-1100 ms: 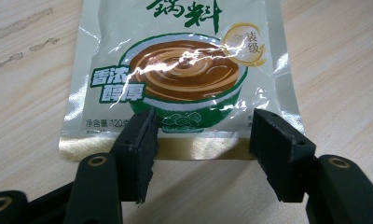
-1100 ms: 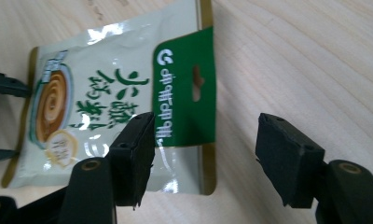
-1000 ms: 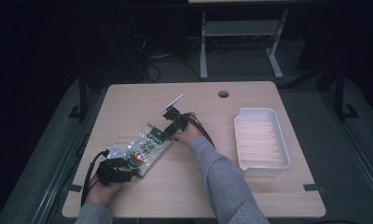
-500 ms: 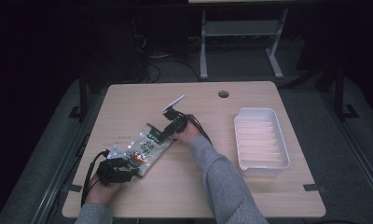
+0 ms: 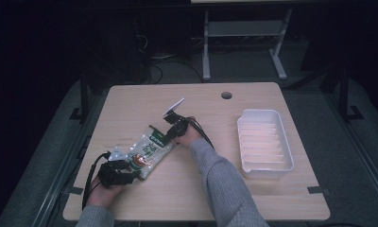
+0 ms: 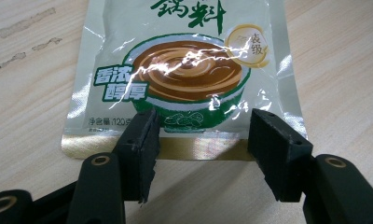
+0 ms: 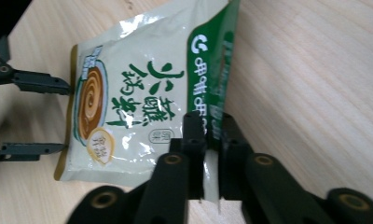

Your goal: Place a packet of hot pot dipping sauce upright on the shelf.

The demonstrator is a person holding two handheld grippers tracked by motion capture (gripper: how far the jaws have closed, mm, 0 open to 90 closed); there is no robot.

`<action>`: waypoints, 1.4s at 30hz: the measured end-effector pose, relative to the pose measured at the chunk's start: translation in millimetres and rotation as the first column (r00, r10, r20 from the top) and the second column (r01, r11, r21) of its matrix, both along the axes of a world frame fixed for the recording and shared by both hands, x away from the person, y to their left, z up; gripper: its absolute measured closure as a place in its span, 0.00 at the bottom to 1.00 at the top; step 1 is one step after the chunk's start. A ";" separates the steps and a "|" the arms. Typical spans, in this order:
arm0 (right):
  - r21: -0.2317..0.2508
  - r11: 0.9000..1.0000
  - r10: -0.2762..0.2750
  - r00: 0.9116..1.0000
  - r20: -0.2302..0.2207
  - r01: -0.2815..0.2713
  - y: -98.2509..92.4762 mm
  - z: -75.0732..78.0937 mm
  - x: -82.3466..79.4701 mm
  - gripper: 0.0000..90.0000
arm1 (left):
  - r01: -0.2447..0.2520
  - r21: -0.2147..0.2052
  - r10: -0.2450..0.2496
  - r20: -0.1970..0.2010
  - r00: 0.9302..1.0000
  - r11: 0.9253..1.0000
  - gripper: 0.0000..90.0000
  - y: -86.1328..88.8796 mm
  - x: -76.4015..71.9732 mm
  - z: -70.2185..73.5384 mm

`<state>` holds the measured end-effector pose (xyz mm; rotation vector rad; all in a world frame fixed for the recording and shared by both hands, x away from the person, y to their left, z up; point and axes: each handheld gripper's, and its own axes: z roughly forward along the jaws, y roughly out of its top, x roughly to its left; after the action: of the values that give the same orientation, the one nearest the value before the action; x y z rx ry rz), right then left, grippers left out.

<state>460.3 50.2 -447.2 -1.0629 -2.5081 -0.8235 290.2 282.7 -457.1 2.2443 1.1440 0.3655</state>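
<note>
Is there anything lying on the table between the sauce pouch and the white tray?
Nothing visible. In the high view the table is bare wood between the pouch and the tray. The right gripper, shut on the pouch's top edge, and the person's right forearm are on the tray side.

Light wood table (image 5: 272,189), round cable hole (image 5: 227,95) near far edge. Sauce pouch (image 5: 147,151) lies left of centre; white ribbed tray (image 5: 265,142) sits at right, well apart from it.
</note>
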 end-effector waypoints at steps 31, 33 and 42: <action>0.051 0.994 0.092 0.984 0.154 -0.100 -1.2 63.9 -27.4 0.99 | -0.014 -0.105 0.017 0.028 0.999 0.994 0.41 11.6 -1.6 10.8; 0.059 0.992 0.102 0.981 0.167 -0.113 -0.5 70.6 -30.3 1.00 | -0.013 -0.124 0.017 0.031 0.999 0.992 0.40 12.8 -2.0 12.1; 0.073 0.985 0.139 0.971 0.193 -0.156 1.1 88.9 -40.1 1.00 | -0.001 -0.174 0.010 0.051 0.999 0.985 0.37 15.2 -3.6 16.9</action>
<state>420.2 51.4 -358.4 -0.7921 -2.6378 -1.0218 286.6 297.9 -440.2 2.0691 1.1112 0.3121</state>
